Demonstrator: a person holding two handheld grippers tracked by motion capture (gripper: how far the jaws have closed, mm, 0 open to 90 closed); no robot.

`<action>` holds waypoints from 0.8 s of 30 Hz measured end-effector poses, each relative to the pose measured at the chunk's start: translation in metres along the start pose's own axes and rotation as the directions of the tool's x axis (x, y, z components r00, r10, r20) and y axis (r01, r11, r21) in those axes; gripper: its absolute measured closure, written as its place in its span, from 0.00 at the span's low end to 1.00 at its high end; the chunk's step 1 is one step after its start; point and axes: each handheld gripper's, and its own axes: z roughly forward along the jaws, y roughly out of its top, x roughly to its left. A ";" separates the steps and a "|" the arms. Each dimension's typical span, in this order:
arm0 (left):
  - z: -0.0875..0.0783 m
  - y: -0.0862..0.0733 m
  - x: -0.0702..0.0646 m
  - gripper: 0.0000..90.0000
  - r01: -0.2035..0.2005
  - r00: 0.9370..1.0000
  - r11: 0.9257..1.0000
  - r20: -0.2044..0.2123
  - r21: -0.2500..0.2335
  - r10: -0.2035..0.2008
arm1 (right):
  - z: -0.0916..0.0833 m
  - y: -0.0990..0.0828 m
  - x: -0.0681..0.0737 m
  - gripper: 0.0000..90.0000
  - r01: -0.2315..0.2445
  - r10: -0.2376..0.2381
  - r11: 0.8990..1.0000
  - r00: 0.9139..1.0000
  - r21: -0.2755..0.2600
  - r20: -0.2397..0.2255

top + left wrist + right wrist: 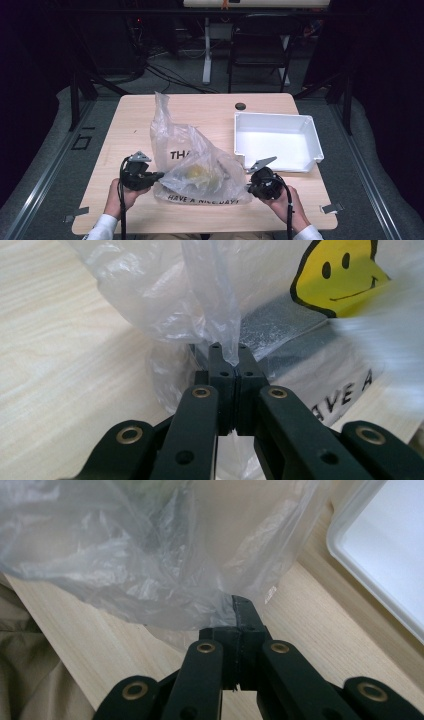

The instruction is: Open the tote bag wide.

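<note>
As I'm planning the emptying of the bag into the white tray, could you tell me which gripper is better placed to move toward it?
Probably the right gripper: pinching the plastic bag, it sits beside the white tray; the left gripper grips the far side.

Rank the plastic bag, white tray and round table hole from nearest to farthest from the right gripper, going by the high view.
From the right gripper:
1. Plastic bag, pinched in it, on its left.
2. White tray, just beyond it.
3. Round table hole, past the tray, near the far edge.
</note>
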 end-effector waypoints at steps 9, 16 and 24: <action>0.002 -0.003 -0.003 1.00 -0.013 1.000 1.000 -0.001 0.026 0.013 | -0.023 0.004 0.004 0.60 0.050 -0.053 0.997 0.997 -0.052 -0.052; 0.004 -0.002 -0.005 1.00 -0.030 1.000 0.999 -0.001 0.039 0.030 | -0.041 0.010 0.014 0.42 0.080 -0.104 0.981 0.986 -0.176 -0.131; 0.004 -0.003 -0.007 1.00 -0.037 0.999 0.998 0.014 0.053 0.036 | -0.033 0.021 0.032 0.81 0.151 -0.171 0.970 0.980 -0.189 -0.097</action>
